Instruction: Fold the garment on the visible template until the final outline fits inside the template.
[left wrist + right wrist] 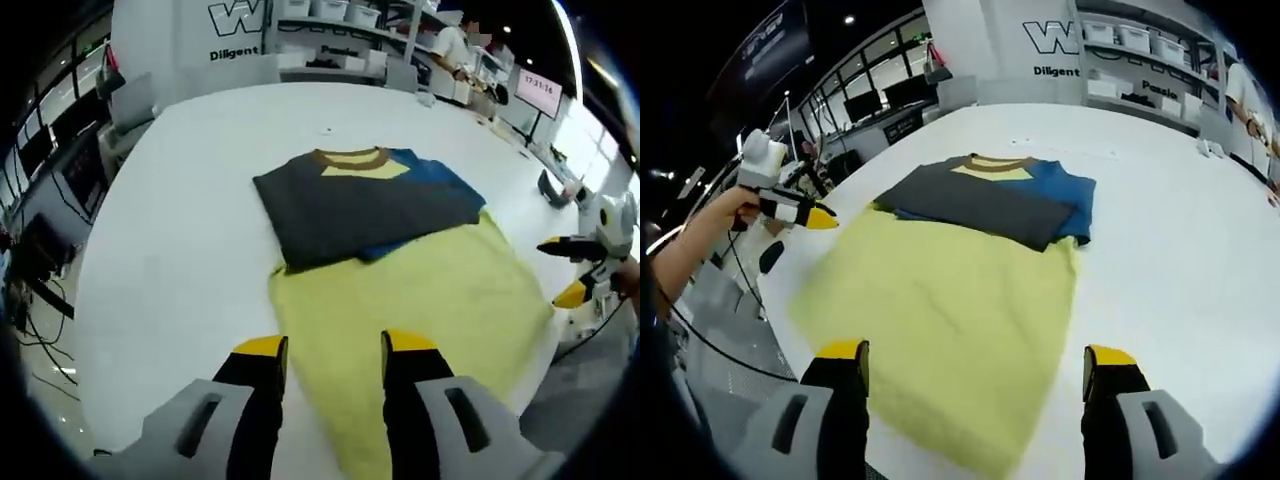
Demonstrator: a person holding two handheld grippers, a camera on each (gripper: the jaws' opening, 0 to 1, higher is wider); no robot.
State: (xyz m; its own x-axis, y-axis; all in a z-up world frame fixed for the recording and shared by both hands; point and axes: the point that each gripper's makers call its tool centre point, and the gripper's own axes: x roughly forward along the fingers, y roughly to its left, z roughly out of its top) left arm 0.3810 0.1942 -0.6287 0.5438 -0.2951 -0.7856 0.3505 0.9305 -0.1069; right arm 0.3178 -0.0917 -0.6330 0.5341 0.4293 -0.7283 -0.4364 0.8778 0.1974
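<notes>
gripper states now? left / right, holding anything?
Left gripper: open, empty, hovering over the yellow lower part of the garment.
Right gripper: open wide, empty, above the same yellow part.

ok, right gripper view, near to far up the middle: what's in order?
right gripper, jaws wide apart → yellow cloth → folded grey-and-blue shirt → bare white table → shelves with bins

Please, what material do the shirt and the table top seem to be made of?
The shirt looks like soft knit cloth, probably cotton jersey: matte, lying limp in flat folds, with a ribbed brown collar. The table looks like a hard, smooth white top, perhaps laminate or painted board; its faint sheen leaves the exact material open.
</notes>
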